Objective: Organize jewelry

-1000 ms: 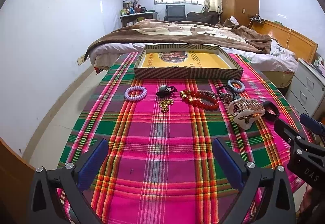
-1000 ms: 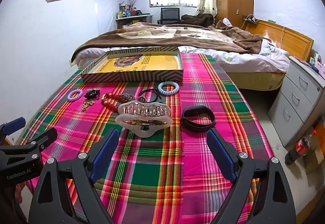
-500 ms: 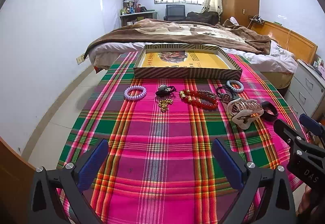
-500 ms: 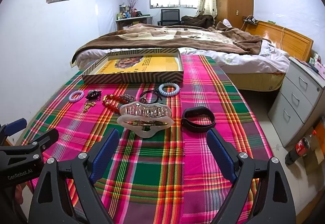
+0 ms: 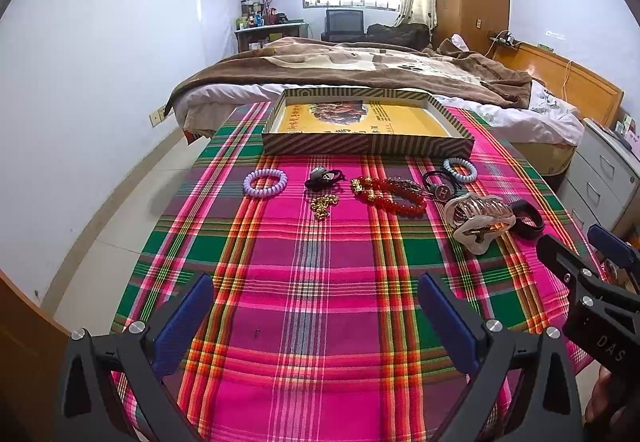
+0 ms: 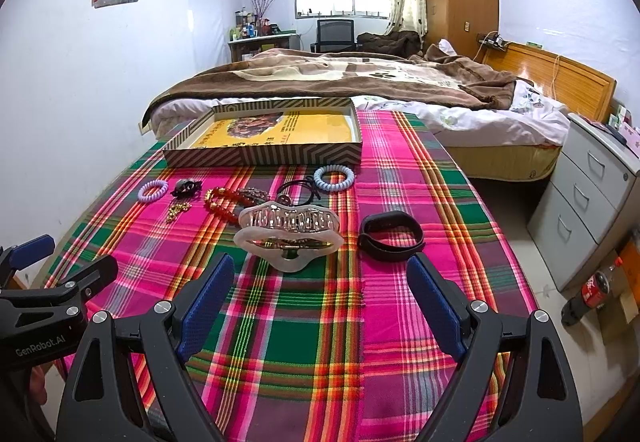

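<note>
We hold both tongs wide apart and empty above the plaid-covered desk (image 5: 320, 282): left tongs (image 5: 316, 318), right tongs (image 6: 320, 294). The jewelry lies in a row at twelve o'clock, the red bead bracelet (image 5: 394, 195) mid-row, just before the striped tray (image 5: 368, 143).

"GenRobot.AI" is printed on the left gripper (image 6: 60, 278) body in the right wrist view. "DAS" is seen on the right gripper (image 5: 588, 254). An "H" is borne by a hair-tie charm (image 5: 441, 192).
</note>
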